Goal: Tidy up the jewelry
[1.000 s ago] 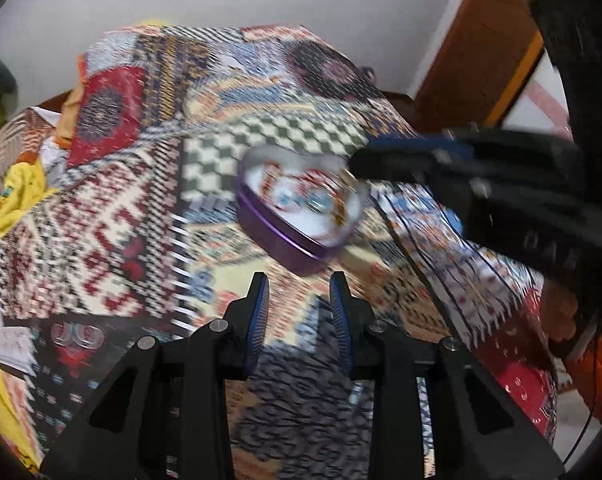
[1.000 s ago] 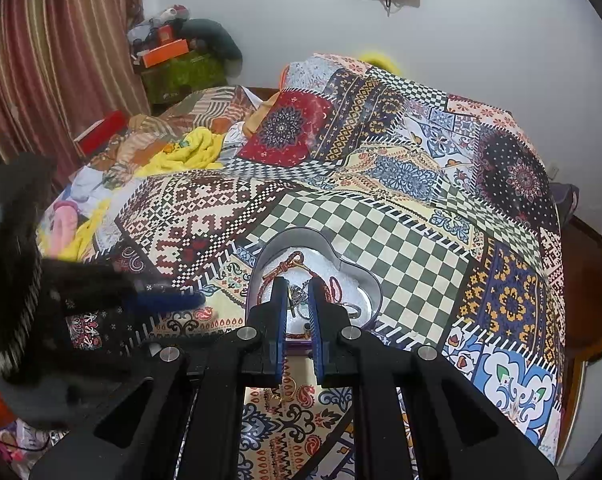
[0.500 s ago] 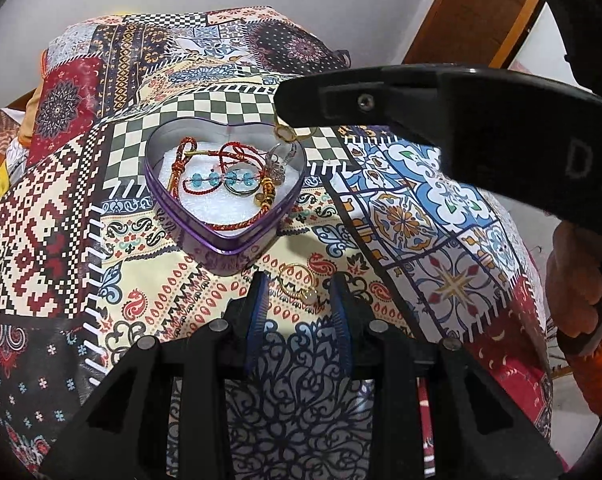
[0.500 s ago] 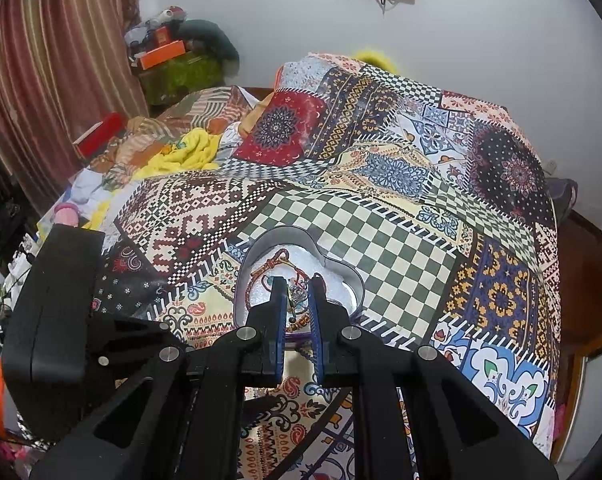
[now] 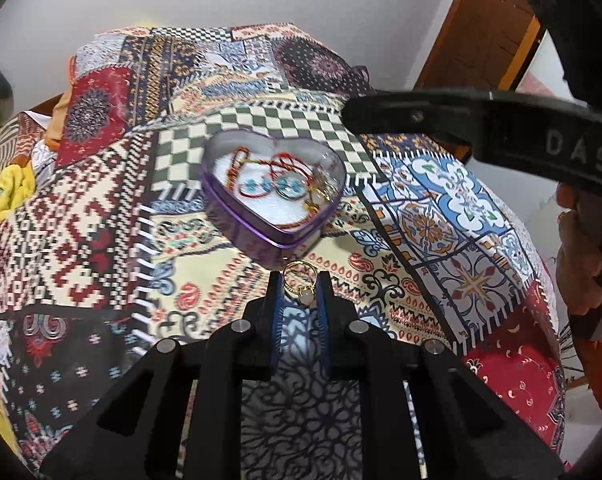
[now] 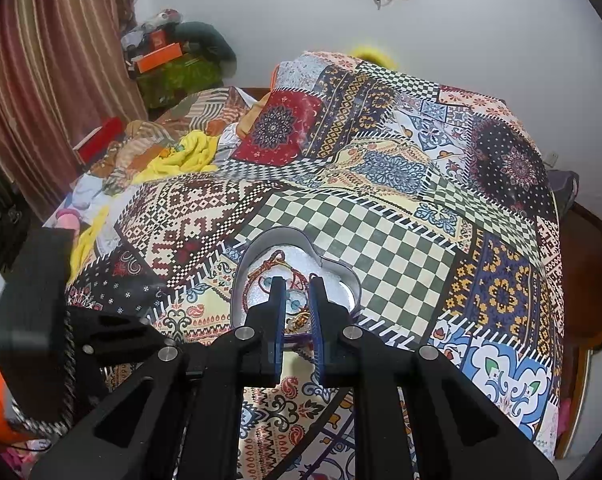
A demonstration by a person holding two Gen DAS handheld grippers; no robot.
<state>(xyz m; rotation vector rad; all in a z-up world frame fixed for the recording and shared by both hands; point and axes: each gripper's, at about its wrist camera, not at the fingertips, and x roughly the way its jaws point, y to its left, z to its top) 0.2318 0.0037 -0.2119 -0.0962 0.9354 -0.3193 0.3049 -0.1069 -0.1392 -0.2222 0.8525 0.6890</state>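
Note:
A purple heart-shaped tin (image 5: 237, 216) sits on the patchwork quilt and holds red cord bracelets, blue beads and gold pieces; in the right wrist view the tin (image 6: 353, 288) lies just past my fingers. My left gripper (image 5: 301, 286) is shut on a gold ring with a pale stone (image 5: 303, 292), held just in front of the tin's near point. My right gripper (image 6: 297, 286) hangs over the tin with its jaws a narrow gap apart and nothing between them. Its black body (image 5: 501, 136) crosses the upper right of the left wrist view.
The patchwork quilt (image 6: 381, 240) covers the bed. Yellow cloth and a heap of clothes (image 6: 181, 152) lie at the far left. A striped curtain (image 6: 41, 80) hangs on the left. A wooden door (image 5: 485, 32) stands at the right. The left gripper's body (image 6: 41, 300) is at the lower left.
My left gripper has closed on the gold ring that lay on the quilt in front of the tin. My right gripper stays over the tin, its jaws slightly wider than before.

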